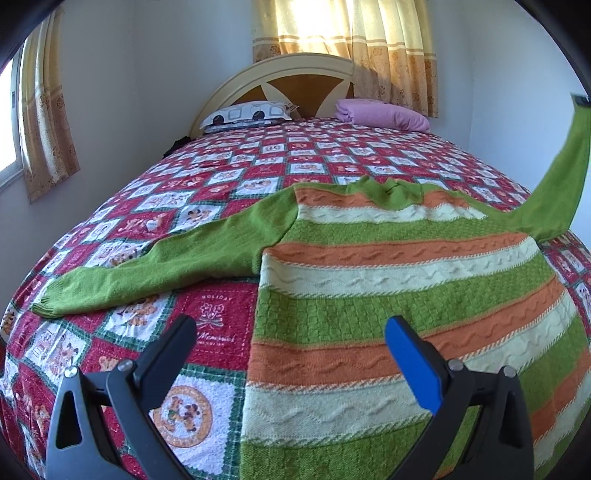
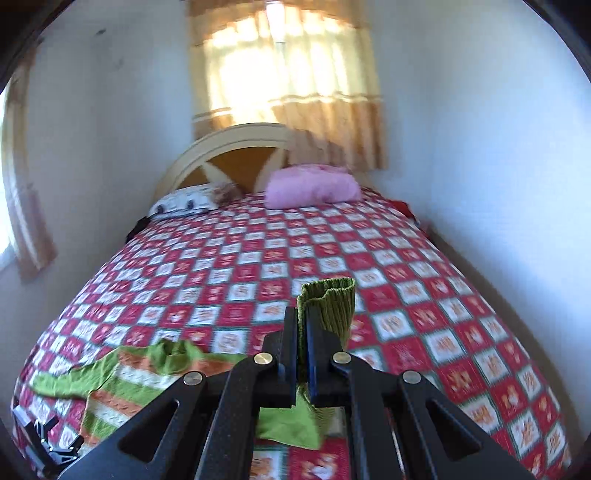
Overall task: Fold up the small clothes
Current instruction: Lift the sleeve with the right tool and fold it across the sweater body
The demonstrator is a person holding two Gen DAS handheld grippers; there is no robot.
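A knitted sweater (image 1: 388, 280) with green, orange and cream stripes lies flat on the bed quilt (image 1: 207, 184). Its left green sleeve (image 1: 155, 266) stretches out to the left on the quilt. The right sleeve (image 1: 565, 177) rises off the bed toward the upper right, where a dark tip of my right gripper (image 1: 580, 99) shows. In the right wrist view, my right gripper (image 2: 302, 317) is shut on the ribbed green cuff (image 2: 332, 299), high above the sweater body (image 2: 122, 373). My left gripper (image 1: 291, 332) hovers open over the sweater's near left edge, holding nothing.
A patterned pillow (image 1: 247, 114) and a pink pillow (image 1: 384, 114) lie by the headboard (image 1: 291, 70). Walls close in on both sides of the bed, with curtains (image 1: 343, 26) behind. The far half of the quilt (image 2: 295, 251) carries only the pillows.
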